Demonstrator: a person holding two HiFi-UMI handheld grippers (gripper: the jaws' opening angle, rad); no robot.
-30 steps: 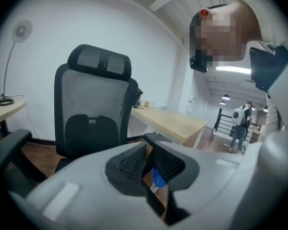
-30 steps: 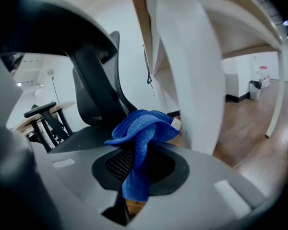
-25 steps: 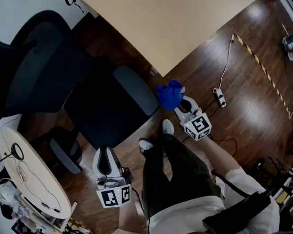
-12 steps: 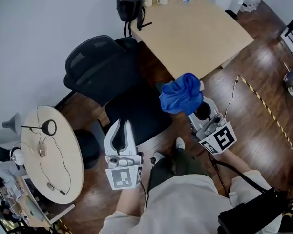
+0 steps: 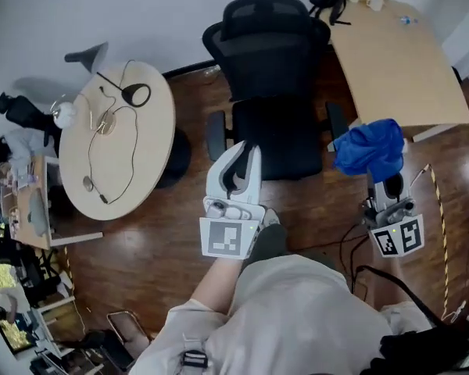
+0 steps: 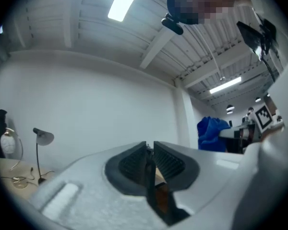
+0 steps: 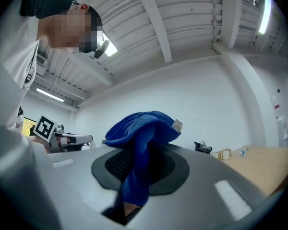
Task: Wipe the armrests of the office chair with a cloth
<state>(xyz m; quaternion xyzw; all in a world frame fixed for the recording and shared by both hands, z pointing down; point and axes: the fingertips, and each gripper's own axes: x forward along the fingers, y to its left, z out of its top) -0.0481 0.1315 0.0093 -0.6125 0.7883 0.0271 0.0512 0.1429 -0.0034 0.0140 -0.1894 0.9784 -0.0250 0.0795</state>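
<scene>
A black office chair (image 5: 270,84) stands ahead in the head view, with dark armrests at its left (image 5: 215,136) and right (image 5: 337,125). My right gripper (image 5: 379,172) is shut on a bunched blue cloth (image 5: 370,148), held raised to the right of the chair; in the right gripper view the cloth (image 7: 141,140) hangs between the dark pads. My left gripper (image 5: 243,156) is shut and empty, held up in front of the chair seat. In the left gripper view its gripper (image 6: 149,159) points at a white wall, the blue cloth (image 6: 212,133) showing at right.
A round pale table (image 5: 121,139) with a lamp, cable and small items stands left of the chair. A rectangular wooden desk (image 5: 399,61) with cups and a black bag stands at the right. The floor is dark wood with cables near my feet.
The head view has swung so the chair now stands straight ahead. Both grippers have risen, the left one well up in front of the seat. The blue cloth stays in the right gripper.
</scene>
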